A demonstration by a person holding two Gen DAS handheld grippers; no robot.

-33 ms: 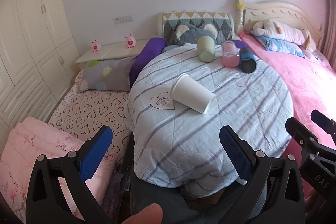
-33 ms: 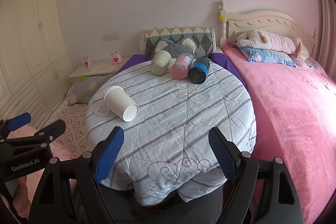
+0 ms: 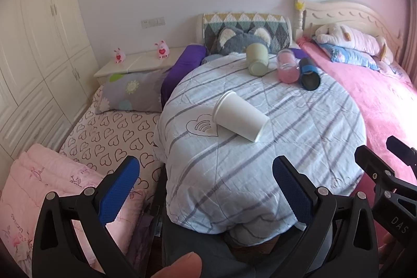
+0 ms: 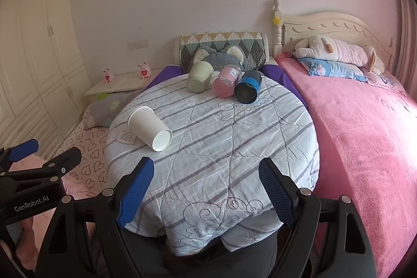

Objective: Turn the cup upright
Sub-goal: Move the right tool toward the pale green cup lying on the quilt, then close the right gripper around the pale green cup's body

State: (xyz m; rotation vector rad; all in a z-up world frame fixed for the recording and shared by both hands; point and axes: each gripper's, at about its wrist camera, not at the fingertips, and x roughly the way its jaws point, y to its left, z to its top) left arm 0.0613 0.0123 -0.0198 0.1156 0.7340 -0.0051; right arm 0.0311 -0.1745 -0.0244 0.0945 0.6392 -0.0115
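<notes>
A white paper cup (image 3: 241,119) lies on its side on the round table covered with a striped quilt (image 3: 299,147); it also shows in the right wrist view (image 4: 149,127), left of centre. Its flat base faces me and its rim points away to the left. My left gripper (image 3: 206,183) is open and empty, at the table's near edge, short of the cup. My right gripper (image 4: 206,186) is open and empty over the near edge, right of the cup.
A green cup (image 4: 199,80), a pink jar (image 4: 226,84) and a blue-banded dark cup (image 4: 247,90) lie on their sides at the table's far edge. A pink bed (image 4: 365,134) is to the right, a heart-print mattress (image 3: 109,134) to the left.
</notes>
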